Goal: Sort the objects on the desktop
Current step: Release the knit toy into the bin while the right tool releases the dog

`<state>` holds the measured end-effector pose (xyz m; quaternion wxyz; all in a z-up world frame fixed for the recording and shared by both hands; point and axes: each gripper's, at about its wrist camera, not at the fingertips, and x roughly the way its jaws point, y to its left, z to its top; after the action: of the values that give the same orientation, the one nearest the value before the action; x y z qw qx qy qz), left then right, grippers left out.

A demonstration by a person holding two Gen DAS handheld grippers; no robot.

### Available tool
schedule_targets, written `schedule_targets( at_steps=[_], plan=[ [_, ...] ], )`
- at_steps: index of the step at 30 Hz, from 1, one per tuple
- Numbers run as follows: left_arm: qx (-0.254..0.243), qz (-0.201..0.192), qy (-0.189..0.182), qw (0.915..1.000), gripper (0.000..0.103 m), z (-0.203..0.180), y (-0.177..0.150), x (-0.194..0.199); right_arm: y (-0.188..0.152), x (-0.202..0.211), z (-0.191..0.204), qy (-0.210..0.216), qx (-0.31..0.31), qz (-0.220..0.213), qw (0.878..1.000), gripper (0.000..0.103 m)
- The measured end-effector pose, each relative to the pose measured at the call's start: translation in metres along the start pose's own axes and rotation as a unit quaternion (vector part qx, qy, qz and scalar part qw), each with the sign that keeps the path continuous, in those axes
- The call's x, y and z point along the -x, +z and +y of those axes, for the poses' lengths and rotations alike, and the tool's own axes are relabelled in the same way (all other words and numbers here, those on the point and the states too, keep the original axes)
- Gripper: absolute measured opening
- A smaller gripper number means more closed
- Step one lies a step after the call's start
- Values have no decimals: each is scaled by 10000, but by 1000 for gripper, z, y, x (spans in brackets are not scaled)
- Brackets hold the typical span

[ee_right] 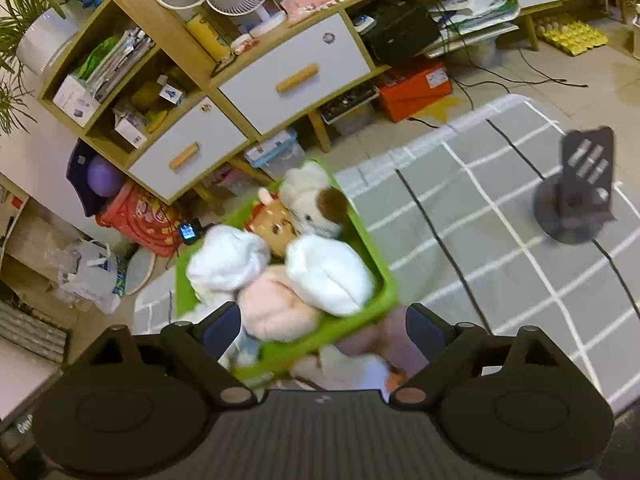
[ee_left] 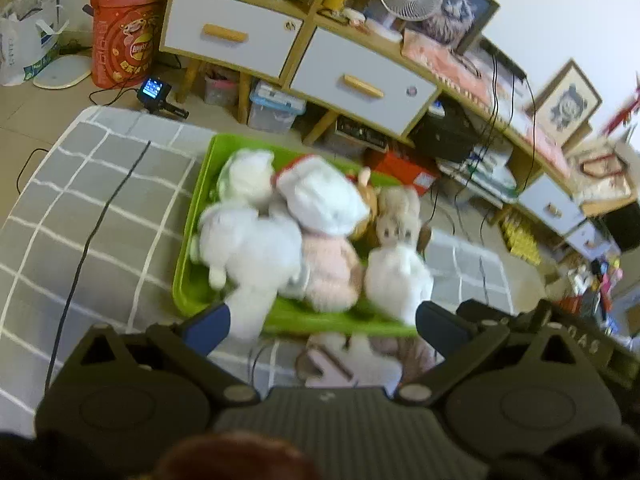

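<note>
A grey checked cloth [ee_left: 100, 200] covers the work surface, with wooden drawer units [ee_left: 360, 80] behind it. A green bin [ee_left: 192, 280] sits on the cloth, packed with soft toys [ee_left: 248, 244]. 1 more soft toy [ee_left: 352, 356] lies on the cloth just outside the bin's near rim. The left gripper [ee_left: 322, 320] and right gripper [ee_right: 324, 320] both hang released, jaws wide, nothing between the pads. For the step in hand, likely collecting that stray toy: lower 1 gripper squarely over its body, clamp the thick middle rather than a limb, lift clear of the rim, and release above a gap in the pile.
</note>
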<state>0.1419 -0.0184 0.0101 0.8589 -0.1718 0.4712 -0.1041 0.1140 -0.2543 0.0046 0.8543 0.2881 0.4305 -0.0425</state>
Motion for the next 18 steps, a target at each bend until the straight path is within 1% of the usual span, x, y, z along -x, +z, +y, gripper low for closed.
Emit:
schedule_targets(
  at_steps=[5, 6, 7, 8, 10, 14, 18],
  plan=[
    [-108, 283, 20, 9995, 102, -3, -26, -15, -18, -4, -22, -138, 27, 202, 9997, 93],
    [-66, 385, 29, 9992, 102, -4, -28, -20, -21, -7, -27, -209, -26, 317, 9993, 93],
    [-17, 444, -32, 9990, 102, -4, -30, -22, -22, -11, -33, -299, -153, 457, 9984, 93],
    [6, 483, -104, 9988, 102, -4, -32, -24, -23, -11, -38, -312, -256, 504, 9979, 93],
    [0, 577, -147, 9982, 102, -4, -36, -28, -24, -10, -47, -273, -343, 518, 9977, 93],
    [-130, 567, -25, 9983, 102, -9, -41, -33, -23, -8, -56, -416, -404, 461, 9972, 93],
    [-366, 647, -28, 9972, 102, -18, -48, -41, -24, -13, -61, -397, -550, 594, 9959, 93]
  ],
)
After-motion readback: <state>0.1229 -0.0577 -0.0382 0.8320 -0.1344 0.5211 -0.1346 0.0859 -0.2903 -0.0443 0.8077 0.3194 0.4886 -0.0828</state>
